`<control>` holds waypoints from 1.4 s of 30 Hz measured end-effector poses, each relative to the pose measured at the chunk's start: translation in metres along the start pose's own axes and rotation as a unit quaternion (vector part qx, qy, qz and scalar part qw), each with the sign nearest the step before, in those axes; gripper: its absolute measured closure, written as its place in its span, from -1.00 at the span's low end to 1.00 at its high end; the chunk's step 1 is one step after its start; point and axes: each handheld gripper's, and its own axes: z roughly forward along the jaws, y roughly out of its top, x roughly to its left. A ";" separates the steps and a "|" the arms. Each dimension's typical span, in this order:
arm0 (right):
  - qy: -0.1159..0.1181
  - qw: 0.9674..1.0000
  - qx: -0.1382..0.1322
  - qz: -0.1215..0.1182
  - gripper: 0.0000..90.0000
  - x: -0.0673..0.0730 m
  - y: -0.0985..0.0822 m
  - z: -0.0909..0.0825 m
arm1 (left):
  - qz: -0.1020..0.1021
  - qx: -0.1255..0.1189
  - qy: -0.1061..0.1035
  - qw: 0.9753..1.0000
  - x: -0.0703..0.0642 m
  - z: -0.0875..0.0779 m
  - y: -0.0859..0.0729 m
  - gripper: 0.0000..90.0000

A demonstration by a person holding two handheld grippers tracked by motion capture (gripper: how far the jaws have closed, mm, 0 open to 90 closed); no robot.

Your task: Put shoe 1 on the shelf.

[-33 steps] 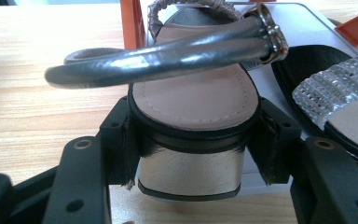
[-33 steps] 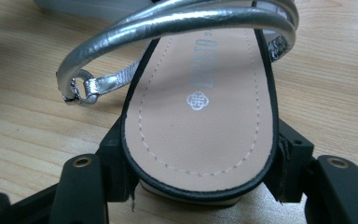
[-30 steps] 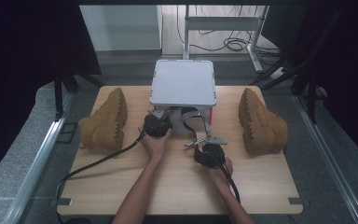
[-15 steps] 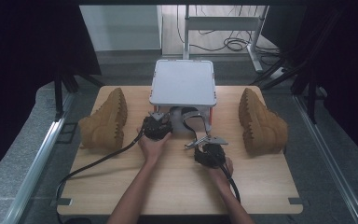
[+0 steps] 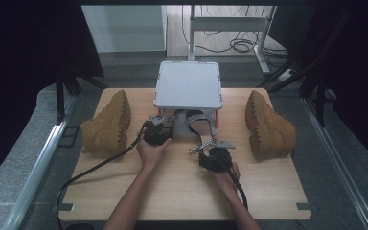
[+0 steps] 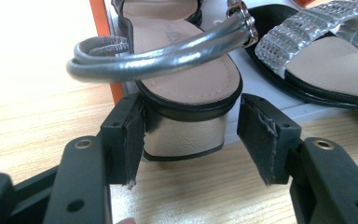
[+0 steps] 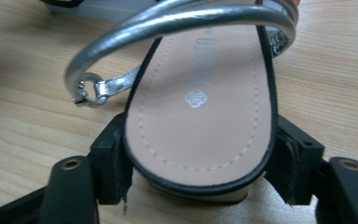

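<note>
Two silver-strapped block-heel sandals lie in front of a grey box [image 5: 188,85]. My left gripper [image 5: 160,123] [image 6: 189,135] straddles the left sandal's [image 5: 166,116] silver heel [image 6: 184,133]. Its jaws have just been closing: one pad [image 6: 133,140] touches the heel, the other stands off with a gap. My right gripper [image 5: 207,146] [image 7: 198,163] has the right sandal's [image 5: 199,125] heel end between its jaws, which have just been opening. The insole [image 7: 200,107] overhangs both pads and hides whether they press. The second sandal [image 6: 335,60] lies beside the left one.
A tan boot [image 5: 108,123] lies on its side at the table's left, its mate [image 5: 268,127] at the right. The wooden table [image 5: 182,191] is bare in front of the person's forearms. Cables trail back from both grippers.
</note>
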 end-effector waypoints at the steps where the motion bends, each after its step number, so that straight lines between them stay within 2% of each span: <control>1: 0.000 1.000 0.000 0.000 -0.30 0.000 0.000 0.000 | 0.000 0.000 0.000 1.000 0.000 0.000 0.000 -0.09; 3: 0.002 1.000 0.000 -0.005 -0.33 0.001 -0.001 -0.003 | 0.000 0.000 0.003 1.000 0.001 0.002 0.000 -0.12; 7: 0.004 1.000 0.003 -0.009 -0.32 0.001 -0.002 -0.006 | 0.005 -0.003 0.002 1.000 0.000 0.002 0.000 -0.03; 8: 0.001 1.000 0.003 -0.011 -0.22 0.001 -0.005 -0.007 | 0.005 -0.002 0.005 1.000 0.000 0.003 0.000 -0.01; 9: 0.001 1.000 0.003 -0.011 -0.22 0.001 -0.005 -0.007 | 0.005 -0.002 0.005 1.000 0.000 0.003 0.000 -0.01; 10: -0.008 1.000 -0.001 -0.010 -0.11 0.000 -0.007 -0.008 | 0.005 -0.001 0.006 1.000 0.000 0.003 0.000 -0.01; 11: -0.008 1.000 -0.001 -0.010 -0.11 0.000 -0.007 -0.008 | 0.005 -0.001 0.006 1.000 0.000 0.003 0.000 -0.01; 13: -0.012 1.000 -0.008 0.003 -0.09 0.001 -0.008 -0.008 | 0.007 0.001 0.008 1.000 0.000 0.003 0.000 0.00; 20: -0.038 0.999 -0.022 0.022 -0.08 0.012 -0.009 -0.007 | 0.008 0.003 0.008 1.000 0.000 0.003 0.000 0.00; 23: -0.045 0.998 -0.032 0.039 -0.08 0.016 -0.004 -0.006 | 0.008 0.003 0.008 1.000 0.000 0.003 0.000 0.00; 35: -0.059 0.996 -0.048 0.051 -0.08 0.020 0.011 -0.001 | 0.007 0.007 0.007 1.000 0.000 0.002 0.001 0.01; 42: -0.072 0.994 -0.058 0.056 -0.08 0.022 0.020 0.011 | 0.006 0.006 0.007 1.000 0.000 0.002 0.001 0.01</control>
